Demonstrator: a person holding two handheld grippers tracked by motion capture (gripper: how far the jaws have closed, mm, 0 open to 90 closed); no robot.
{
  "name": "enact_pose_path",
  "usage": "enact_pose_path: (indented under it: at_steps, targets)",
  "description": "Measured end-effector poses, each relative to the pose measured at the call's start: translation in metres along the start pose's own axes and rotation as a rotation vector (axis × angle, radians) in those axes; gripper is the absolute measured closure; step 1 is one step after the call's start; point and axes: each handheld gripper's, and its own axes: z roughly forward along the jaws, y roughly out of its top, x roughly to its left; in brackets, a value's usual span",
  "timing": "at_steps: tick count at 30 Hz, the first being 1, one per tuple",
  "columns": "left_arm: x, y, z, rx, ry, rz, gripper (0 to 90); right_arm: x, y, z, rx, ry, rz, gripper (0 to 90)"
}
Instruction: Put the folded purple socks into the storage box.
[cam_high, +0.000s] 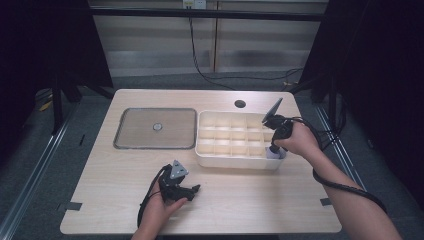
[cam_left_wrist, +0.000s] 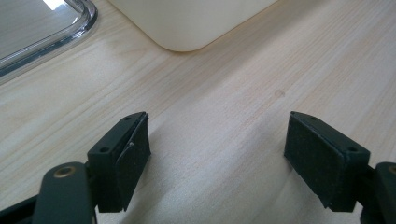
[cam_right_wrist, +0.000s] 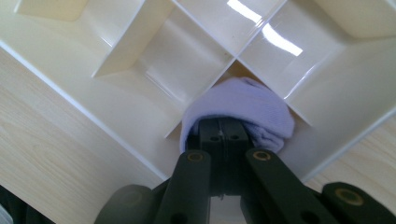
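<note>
A pale wood-grain table (cam_high: 125, 200) stands on a grey floor, with dark curtains hanging to either side and a light panelled wall behind it, down which a black cable runs. Two small strips of dark tape sit near the table's front edge, and a round hole (cam_high: 240, 104) opens near the back edge.

At the left of the tabletop a clear flat lid (cam_high: 156, 128) lies flat, with a small round knob at its centre. In front of it and slightly to the right, the left gripper (cam_high: 192, 189) rests low over bare wood near the front edge, held in the person's left hand (cam_high: 159, 210). The left gripper view shows its jaws standing wide apart with nothing between them, the corner of the lid and a rounded corner of the box just beyond.

Just beside the lid on the right sits a cream divided box (cam_high: 235, 161), its compartments in rows. At its front right corner the right gripper (cam_right_wrist: 223, 131) points down into the corner compartment, held by the right hand (cam_high: 299, 140). Its jaws are clamped together on a folded pale lilac sock (cam_right_wrist: 252, 109), which sits pressed into that compartment, against the crossing of the dividers. The gripper's thick cable (cam_high: 345, 187) loops over the forearm toward the table's right edge.
</note>
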Motion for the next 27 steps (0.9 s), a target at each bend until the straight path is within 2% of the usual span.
enact_pose_path:
  at_steps: [12,21,27]
  targets:
    - [0.001,0.000,-0.001,0.009,0.002,0.015,21.9,0.000,-0.002,0.015,-0.002,0.005,0.001,90.0]
    - [0.001,0.000,-0.001,0.009,0.002,0.015,21.8,-0.003,-0.001,0.028,0.015,0.009,0.009,90.0]
    - [0.001,0.000,-0.001,0.009,0.002,0.015,21.8,-0.003,0.001,0.035,0.033,-0.004,0.006,90.0]
